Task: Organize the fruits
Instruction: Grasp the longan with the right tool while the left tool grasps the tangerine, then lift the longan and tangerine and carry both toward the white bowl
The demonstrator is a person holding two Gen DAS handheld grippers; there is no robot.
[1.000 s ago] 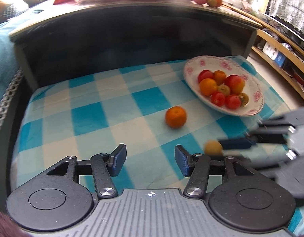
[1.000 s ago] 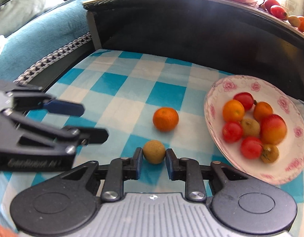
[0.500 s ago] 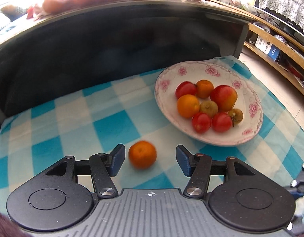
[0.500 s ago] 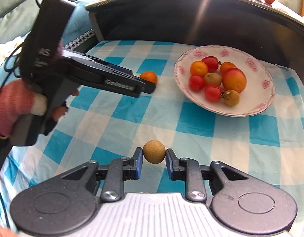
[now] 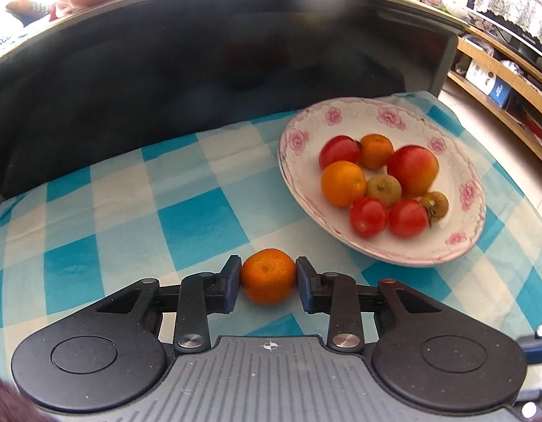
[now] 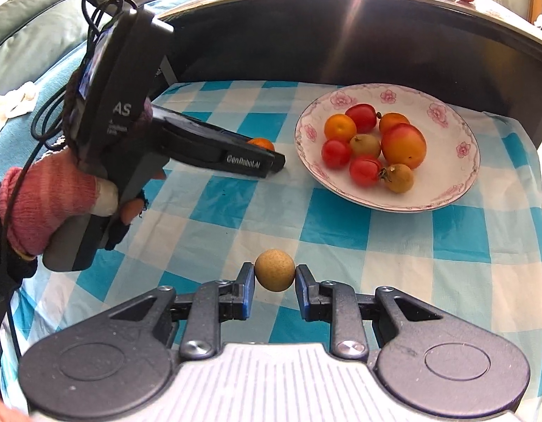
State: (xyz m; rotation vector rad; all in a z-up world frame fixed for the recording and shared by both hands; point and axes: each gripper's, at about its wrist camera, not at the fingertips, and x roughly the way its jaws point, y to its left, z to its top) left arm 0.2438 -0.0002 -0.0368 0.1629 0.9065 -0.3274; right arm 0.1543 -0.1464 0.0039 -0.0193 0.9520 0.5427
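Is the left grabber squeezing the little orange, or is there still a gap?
Touching. In the left wrist view, both blue pads of the left gripper press flush against the sides of the small orange, with no checkered cloth showing between them.

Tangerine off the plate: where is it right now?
In the left wrist view, the tangerine sits between the left gripper's fingers on the checked cloth, near the plate.

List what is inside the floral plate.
The plate holds eight fruits: three small tomatoes, two oranges, a red-yellow peach, two brownish fruits. Anything beneath them is hidden.
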